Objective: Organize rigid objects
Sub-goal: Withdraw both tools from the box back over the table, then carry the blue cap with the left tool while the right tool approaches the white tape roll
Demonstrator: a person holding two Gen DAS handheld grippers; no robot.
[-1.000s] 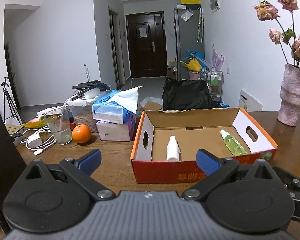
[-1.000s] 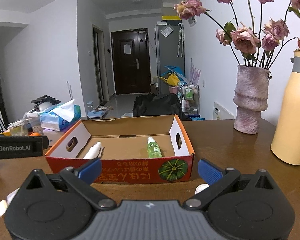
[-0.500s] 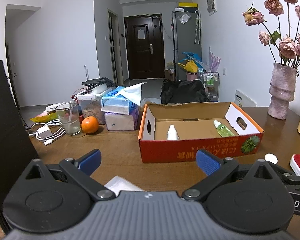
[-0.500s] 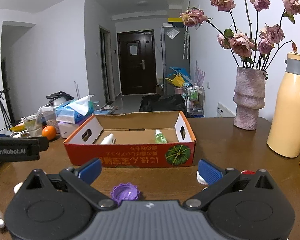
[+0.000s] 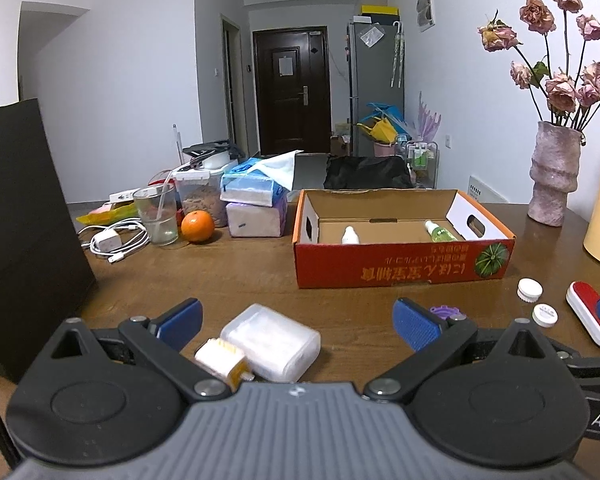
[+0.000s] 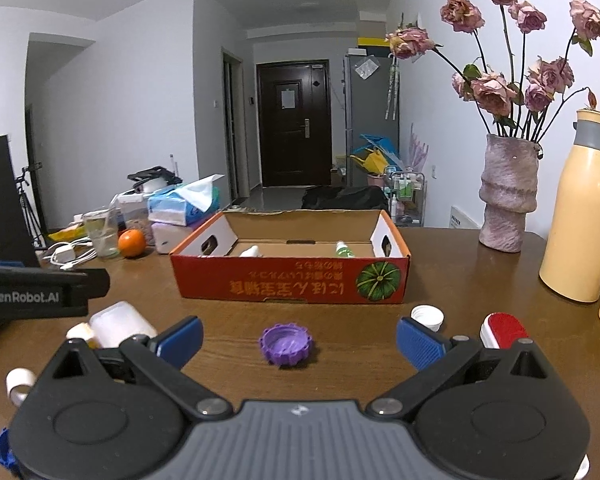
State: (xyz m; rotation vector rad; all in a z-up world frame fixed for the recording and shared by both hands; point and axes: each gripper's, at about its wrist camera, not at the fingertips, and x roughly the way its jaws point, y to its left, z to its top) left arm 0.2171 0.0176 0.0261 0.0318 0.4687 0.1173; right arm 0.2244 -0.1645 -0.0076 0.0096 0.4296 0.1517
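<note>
Your left gripper (image 5: 296, 322) hangs low over the wooden table (image 5: 240, 276) with its blue-padded fingers (image 5: 180, 318) spread wide apart and nothing between the pads. Just ahead of it, between the two fingers, a translucent white plastic case (image 5: 272, 342) lies flat on the table, with a small white-and-yellow item (image 5: 220, 358) touching its near-left corner. Your right gripper (image 6: 298, 338) is likewise spread wide and holds nothing; a purple ridged cap (image 6: 286, 344) sits on the table between its fingers (image 6: 420, 342), clear of both pads. A white bottle cap (image 6: 428, 316) rests just beyond the right finger, and a red-and-white oval object (image 6: 502, 330) lies beside that finger's outer side. Farther back, the open red cardboard box (image 6: 292, 284) with a pumpkin picture on its front stands in the middle of the table, well apart from both grippers. Inside it a small white bottle (image 5: 350, 235) lies toward the left and a green bottle (image 5: 440, 232) toward the right, apart from each other. To the left of the box you have an orange (image 5: 197, 226), a clear glass (image 5: 158, 214) and stacked tissue packs (image 5: 254, 200). To the right stand a pink vase (image 6: 508, 196) of dried roses and a cream flask (image 6: 580, 208).
</note>
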